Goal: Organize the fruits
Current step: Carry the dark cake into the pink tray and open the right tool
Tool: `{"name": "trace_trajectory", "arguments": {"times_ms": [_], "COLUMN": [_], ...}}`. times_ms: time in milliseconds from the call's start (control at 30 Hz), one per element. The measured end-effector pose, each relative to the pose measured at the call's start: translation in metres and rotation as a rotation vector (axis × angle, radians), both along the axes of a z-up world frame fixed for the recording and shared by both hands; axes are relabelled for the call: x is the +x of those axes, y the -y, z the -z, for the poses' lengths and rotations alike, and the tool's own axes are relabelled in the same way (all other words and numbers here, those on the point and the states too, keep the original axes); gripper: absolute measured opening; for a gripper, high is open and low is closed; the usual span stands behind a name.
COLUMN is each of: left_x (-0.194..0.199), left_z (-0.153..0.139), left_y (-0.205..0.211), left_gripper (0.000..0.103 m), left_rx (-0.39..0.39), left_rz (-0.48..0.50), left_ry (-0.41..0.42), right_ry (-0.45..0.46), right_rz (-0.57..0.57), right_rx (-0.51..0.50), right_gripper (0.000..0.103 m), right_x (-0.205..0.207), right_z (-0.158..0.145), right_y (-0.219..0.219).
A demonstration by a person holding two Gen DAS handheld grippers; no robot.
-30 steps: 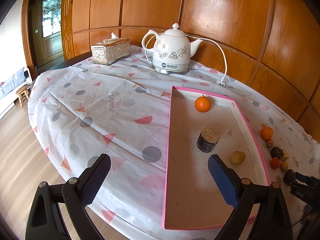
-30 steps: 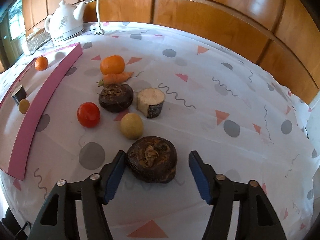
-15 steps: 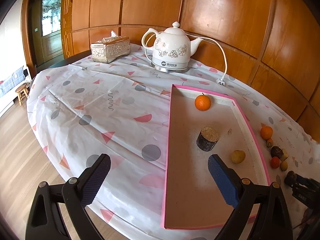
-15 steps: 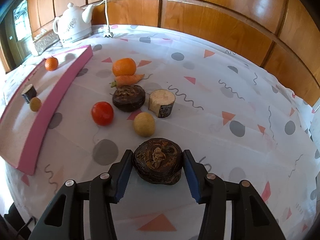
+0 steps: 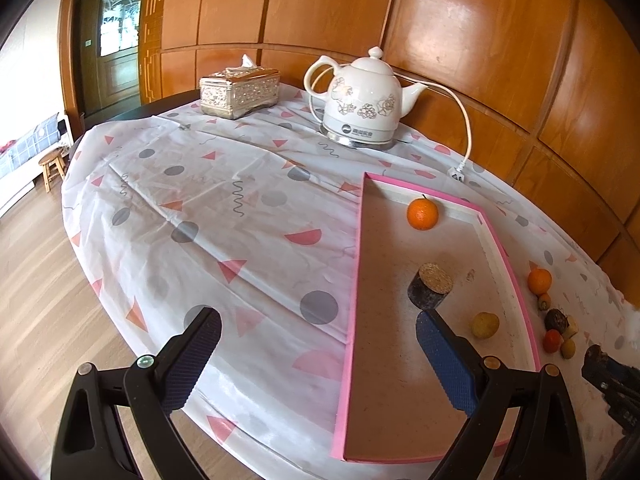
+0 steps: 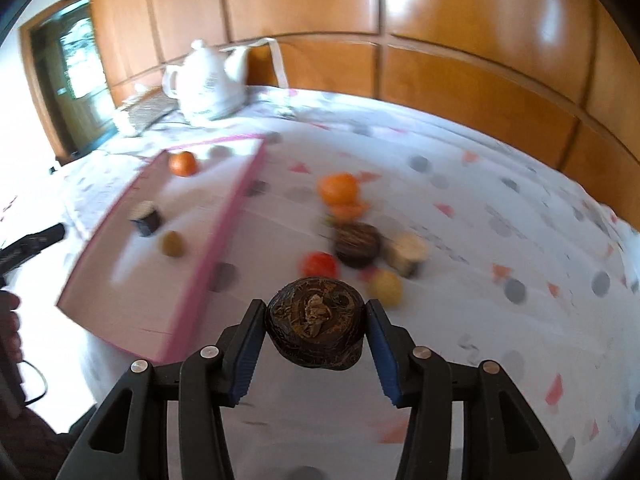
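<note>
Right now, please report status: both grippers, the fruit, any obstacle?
Right gripper shut on dark round fruit, lifted off cloth. Left gripper open, empty, over pink tray edge. Nothing blocks the way to the tray.

A lived-in home, a dining room by the look of it: glossy wood-panelled walls [image 5: 460, 48], a round table under a patterned plastic cloth [image 5: 224, 216], a flowered ceramic electric kettle [image 5: 362, 102], an ornate tissue box [image 5: 239, 91], 1 small wooden stool [image 5: 52, 163] by the panelled door [image 5: 116, 52].
</note>
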State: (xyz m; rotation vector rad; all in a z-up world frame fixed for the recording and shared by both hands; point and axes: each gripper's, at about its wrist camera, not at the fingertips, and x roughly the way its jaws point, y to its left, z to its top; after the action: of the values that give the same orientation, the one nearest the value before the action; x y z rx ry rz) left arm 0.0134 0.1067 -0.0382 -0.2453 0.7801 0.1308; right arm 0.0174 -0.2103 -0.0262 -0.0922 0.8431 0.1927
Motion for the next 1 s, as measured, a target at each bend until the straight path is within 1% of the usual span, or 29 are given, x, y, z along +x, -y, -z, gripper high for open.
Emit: {"name": "trace_trajectory", "arguments": {"times_ms": [200, 300, 500, 600, 767, 867, 1000], "left_x": [0.000, 0.001, 0.002, 0.003, 0.003, 0.003, 0.003], "left_z": [0.002, 0.003, 0.005, 0.007, 0.007, 0.007, 0.008], "left_y": [-0.006, -0.010, -0.015, -0.016, -0.017, -0.017, -0.016], "left_gripper": [0.098, 0.099, 0.099, 0.099, 0.098, 0.098, 0.098], "left_rx": [-0.007, -0.015, -0.028, -0.030, -0.030, -0.028, -0.026], "left_rz": [-0.027, -0.042, -0.058, -0.060, -0.061, -0.055, -0.049], "left_ry": [-0.007, -0.011, -0.019, -0.022, -0.022, -0.023, -0.022], "right_ry": [0.003, -0.002, -0.041, -0.081, -0.124, -0.136, -0.128], "right_rz": [-0.146, -0.212, -0.325, -0.374, -0.399, -0.376, -0.351], "right_rx": [0.040, 0.040, 0.010, -0.007, -0.045, -0.039, -0.028], "right_gripper": [0.051, 0.051, 0.051, 0.051, 0.051, 0.051, 0.053], "right_x": [0.003, 0.008, 0.018, 0.024, 0.031, 0.034, 0.033], "right_z": [-0.008, -0.008, 0.005, 0.018, 0.037, 0.043, 0.044], "right_y": [-0.051, -0.077, -0.123, -0.145, -0.164, -0.165, -0.161]}}
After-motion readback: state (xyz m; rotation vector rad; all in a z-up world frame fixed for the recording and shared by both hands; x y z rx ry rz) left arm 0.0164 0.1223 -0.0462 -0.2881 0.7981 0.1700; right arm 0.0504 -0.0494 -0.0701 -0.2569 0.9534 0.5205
